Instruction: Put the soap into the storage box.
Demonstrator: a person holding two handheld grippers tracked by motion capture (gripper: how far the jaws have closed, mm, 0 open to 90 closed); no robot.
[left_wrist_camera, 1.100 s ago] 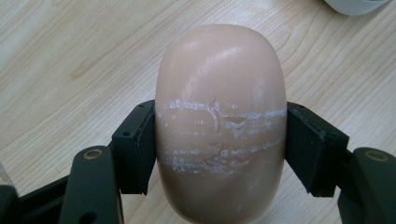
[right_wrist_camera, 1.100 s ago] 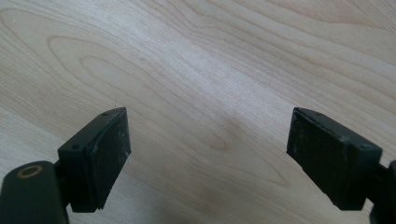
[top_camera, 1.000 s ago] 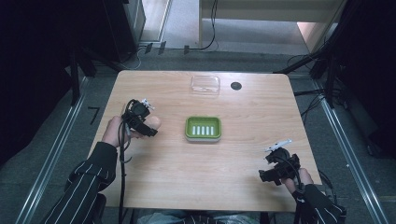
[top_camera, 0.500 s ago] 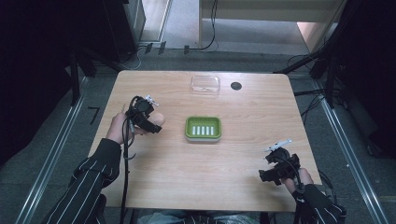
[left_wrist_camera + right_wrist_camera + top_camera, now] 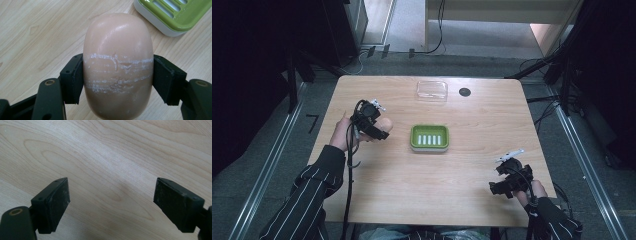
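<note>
A peach-coloured oval bar of soap point(image 5: 118, 65) sits between the black jaws of my left gripper point(image 5: 118, 80), which is shut on it; white scrape lines cross its middle. In the high view the left gripper point(image 5: 379, 129) holds the soap point(image 5: 385, 123) just above the table, a little left of the green soap dish point(image 5: 429, 137). A corner of that dish point(image 5: 175, 15) lies at the upper right of the left gripper view. My right gripper point(image 5: 507, 182) rests low near the table's front right corner. Its jaws point(image 5: 117, 205) stand open over bare wood.
A clear plastic lid or box point(image 5: 432, 91) lies at the back of the wooden table point(image 5: 422, 195), with a small black disc point(image 5: 465, 92) beside it. Cables trail from both grippers. Dark stands and a metal rail flank the table.
My left gripper has carried the soap a short way right, towards the green dish. The right gripper has stayed where it was.
</note>
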